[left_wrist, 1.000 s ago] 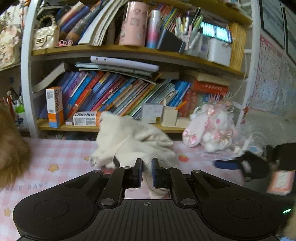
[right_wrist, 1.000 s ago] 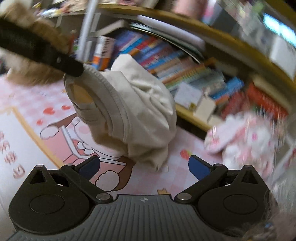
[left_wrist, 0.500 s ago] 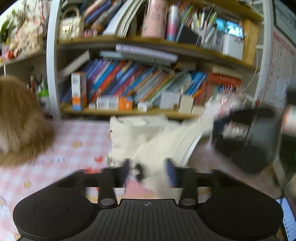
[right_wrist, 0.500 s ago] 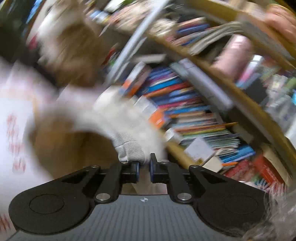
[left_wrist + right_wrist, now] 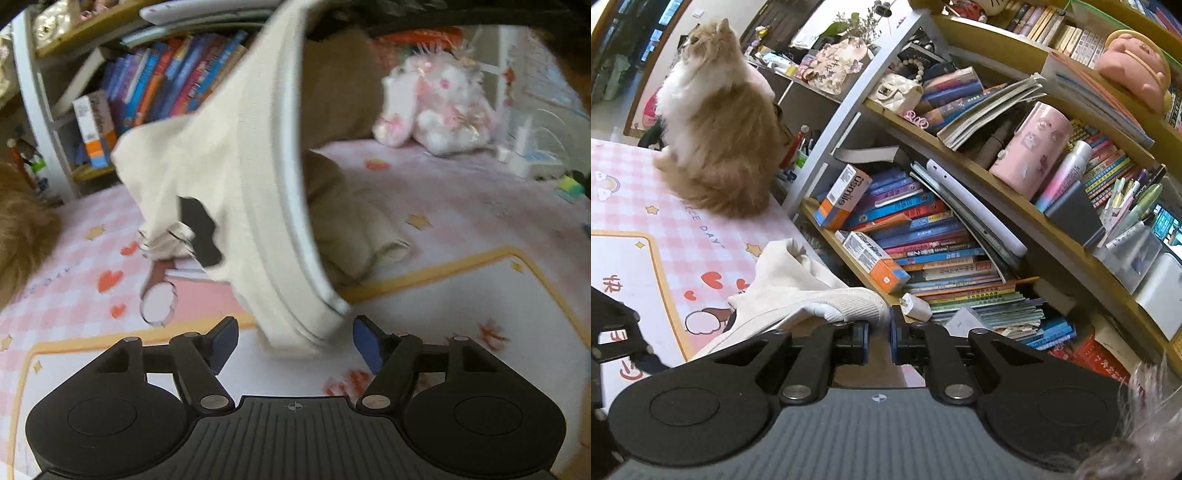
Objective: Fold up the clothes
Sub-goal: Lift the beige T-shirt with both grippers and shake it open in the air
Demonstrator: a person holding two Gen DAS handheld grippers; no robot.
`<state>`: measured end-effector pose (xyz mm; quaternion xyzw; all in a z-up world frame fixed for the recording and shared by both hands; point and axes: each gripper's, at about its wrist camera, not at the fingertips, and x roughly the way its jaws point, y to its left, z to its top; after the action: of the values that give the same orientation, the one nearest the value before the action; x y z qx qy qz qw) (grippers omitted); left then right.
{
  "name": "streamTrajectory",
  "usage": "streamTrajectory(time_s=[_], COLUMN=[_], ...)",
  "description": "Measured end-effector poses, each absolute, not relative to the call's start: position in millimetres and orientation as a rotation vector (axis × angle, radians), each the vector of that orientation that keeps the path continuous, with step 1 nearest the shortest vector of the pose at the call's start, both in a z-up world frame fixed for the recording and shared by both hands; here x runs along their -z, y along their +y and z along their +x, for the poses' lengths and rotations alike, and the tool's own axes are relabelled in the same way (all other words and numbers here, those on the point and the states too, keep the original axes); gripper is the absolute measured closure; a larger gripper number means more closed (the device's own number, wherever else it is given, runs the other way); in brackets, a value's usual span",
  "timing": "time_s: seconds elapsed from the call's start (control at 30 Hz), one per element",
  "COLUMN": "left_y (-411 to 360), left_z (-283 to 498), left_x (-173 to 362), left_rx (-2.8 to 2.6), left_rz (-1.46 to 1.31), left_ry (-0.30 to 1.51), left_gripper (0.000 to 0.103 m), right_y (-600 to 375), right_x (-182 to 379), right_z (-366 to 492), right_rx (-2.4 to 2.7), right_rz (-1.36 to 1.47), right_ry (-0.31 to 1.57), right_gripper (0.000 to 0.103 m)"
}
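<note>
Our right gripper (image 5: 878, 334) clenches the cream ribbed-hem garment (image 5: 236, 177); our left gripper (image 5: 293, 341), released below its dangling hem, may miss.

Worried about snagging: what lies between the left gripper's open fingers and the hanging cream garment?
Nothing: in the left wrist view the cream garment's ribbed hem hangs just ahead of the left gripper.

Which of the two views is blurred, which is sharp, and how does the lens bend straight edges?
Left wrist view: the cream garment hanging ahead of the open left gripper is motion-smeared. Right wrist view: sharp, book titles legible; the fisheye bows the bookshelf boards into arcs.
</note>
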<state>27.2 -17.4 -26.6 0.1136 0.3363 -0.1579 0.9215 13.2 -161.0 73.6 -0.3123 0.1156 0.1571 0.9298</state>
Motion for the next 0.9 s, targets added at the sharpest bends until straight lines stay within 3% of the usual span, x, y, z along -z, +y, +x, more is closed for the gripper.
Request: streamTrajectory(time_s=[0.03, 0.07, 0.13, 0.33, 0.5, 0.9], left_y=[-10.5, -1.0, 17.6, 60.2, 73.4, 108.1], left_z=[28.1, 30.0, 33.7, 21.7, 9.1, -85.7], left_x=[25.9, 25.1, 23.3, -11.2, -72.2, -242.1], left_rx=[0.314, 0.306, 0.279, 0.187, 0.165, 0.256], left_rz=[0.217, 0.192, 0.145, 0.088, 0.114, 0.16], left_ry=[0.662, 0.653, 0.66, 0.547, 0.315, -0.455], left_gripper=[0.053, 0.083, 0.091, 0.093, 0.093, 0.093], right_y=[-162.6, -164.5, -169.2, -182.3, -178.6, -139.5], right_x=[-72.5, -71.7, -68.8, -57.0, -66.0, -245.6], right_z=[12.7, 12.7, 13.9, 17.2, 1.6, -106.9], right_rx=[-0.317, -0.311, -0.301, -0.296, -0.248, 0.086], right_rz=[-0.639, -0.638, -0.627, -0.516, -0.479, -0.459], right_ry=[0.242, 0.249, 0.269, 0.371, 0.325, -0.311], right_gripper=[0.093, 0.093, 0.093, 0.094, 0.095, 0.097])
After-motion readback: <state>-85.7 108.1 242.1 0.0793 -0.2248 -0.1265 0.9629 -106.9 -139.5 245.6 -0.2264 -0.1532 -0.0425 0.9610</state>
